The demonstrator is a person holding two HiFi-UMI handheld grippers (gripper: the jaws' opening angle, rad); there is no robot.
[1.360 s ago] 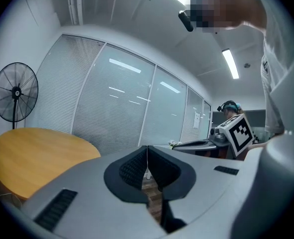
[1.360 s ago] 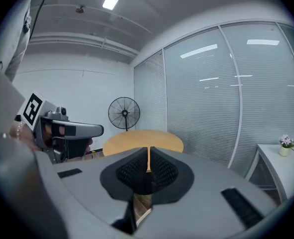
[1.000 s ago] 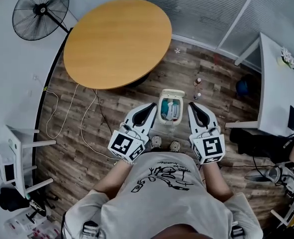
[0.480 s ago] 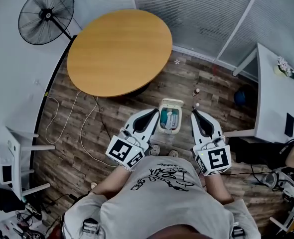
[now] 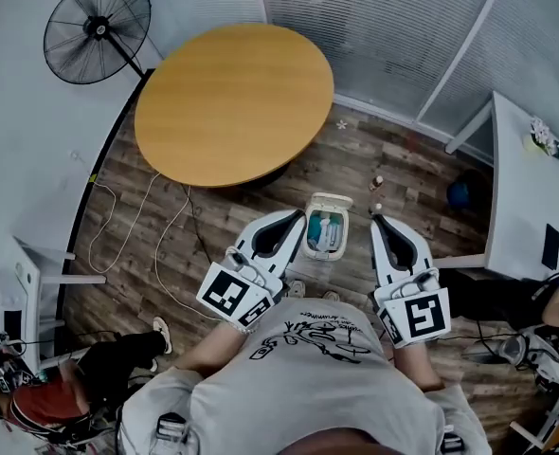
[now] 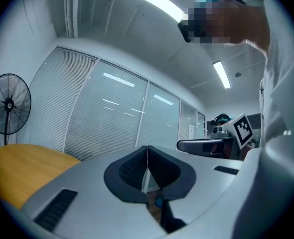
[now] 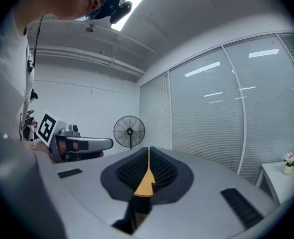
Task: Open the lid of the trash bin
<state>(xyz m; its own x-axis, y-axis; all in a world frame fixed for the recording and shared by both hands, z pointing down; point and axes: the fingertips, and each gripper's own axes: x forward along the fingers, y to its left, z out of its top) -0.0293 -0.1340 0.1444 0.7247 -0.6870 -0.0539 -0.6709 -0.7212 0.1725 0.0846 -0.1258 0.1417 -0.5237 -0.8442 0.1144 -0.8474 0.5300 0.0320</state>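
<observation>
A small white trash bin stands on the wooden floor just ahead of my feet. Its top shows teal and white things inside, and its pale lid lies at the far side. My left gripper hovers just left of the bin, shut and holding nothing. My right gripper hovers to the bin's right, also shut and empty. The left gripper and the right gripper both point level across the room in their own views, which do not show the bin.
A round wooden table stands beyond the bin, with a floor fan at the far left. Cables trail over the floor on the left. Two small bottles and a white desk are at the right. A person crouches at lower left.
Both grippers stay shut on either side of the bin, with the right one drawn slightly farther from it. A person in red has come into view at the lower left.
</observation>
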